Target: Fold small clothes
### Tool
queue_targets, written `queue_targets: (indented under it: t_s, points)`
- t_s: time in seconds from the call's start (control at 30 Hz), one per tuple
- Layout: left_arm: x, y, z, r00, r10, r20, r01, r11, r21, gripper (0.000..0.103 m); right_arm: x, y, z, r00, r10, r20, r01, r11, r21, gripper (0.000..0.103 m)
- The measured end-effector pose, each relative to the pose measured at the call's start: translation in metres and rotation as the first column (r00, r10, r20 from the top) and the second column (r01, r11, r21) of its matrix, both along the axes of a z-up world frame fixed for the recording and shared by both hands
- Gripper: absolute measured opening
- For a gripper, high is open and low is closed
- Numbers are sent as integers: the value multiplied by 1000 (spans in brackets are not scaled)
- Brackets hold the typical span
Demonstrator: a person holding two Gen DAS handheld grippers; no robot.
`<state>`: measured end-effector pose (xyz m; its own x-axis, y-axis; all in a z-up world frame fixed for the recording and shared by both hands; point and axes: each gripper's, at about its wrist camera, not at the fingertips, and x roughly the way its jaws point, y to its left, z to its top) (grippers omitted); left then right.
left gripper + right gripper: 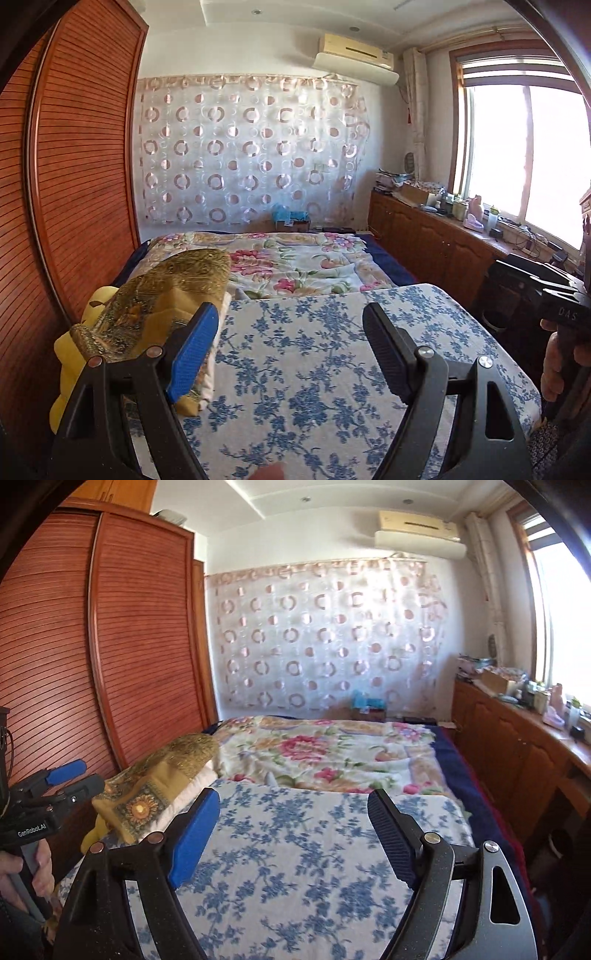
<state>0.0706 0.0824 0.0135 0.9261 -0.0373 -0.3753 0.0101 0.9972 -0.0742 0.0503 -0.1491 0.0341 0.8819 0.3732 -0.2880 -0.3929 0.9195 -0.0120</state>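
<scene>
Your left claw [290,350] stood released with nothing between its blue and black fingers, hovering over the tabletop [314,387] covered in white cloth printed with blue flowers. Your right claw [293,834] was likewise spread wide and empty above that same cloth. The stack of folded small clothes [162,306], topped by a gold-patterned mustard piece, lay just to the left of each claw at the tabletop's left edge, with the floral-blanketed bed [295,262] beyond.
</scene>
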Motion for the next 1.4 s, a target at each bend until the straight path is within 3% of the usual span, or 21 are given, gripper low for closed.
queue_targets:
  t_s: [0.57,1.4]
  points:
    - [-2,-19,5,1000,-6,2,6,1000,18,81,-21,6,-22,999,-41,8,41,999,10,84]
    - [-2,-18,5,1000,-4,1,4,1000,18,81,-15,-14,-16,999,-51,6,51,999,-8,84]
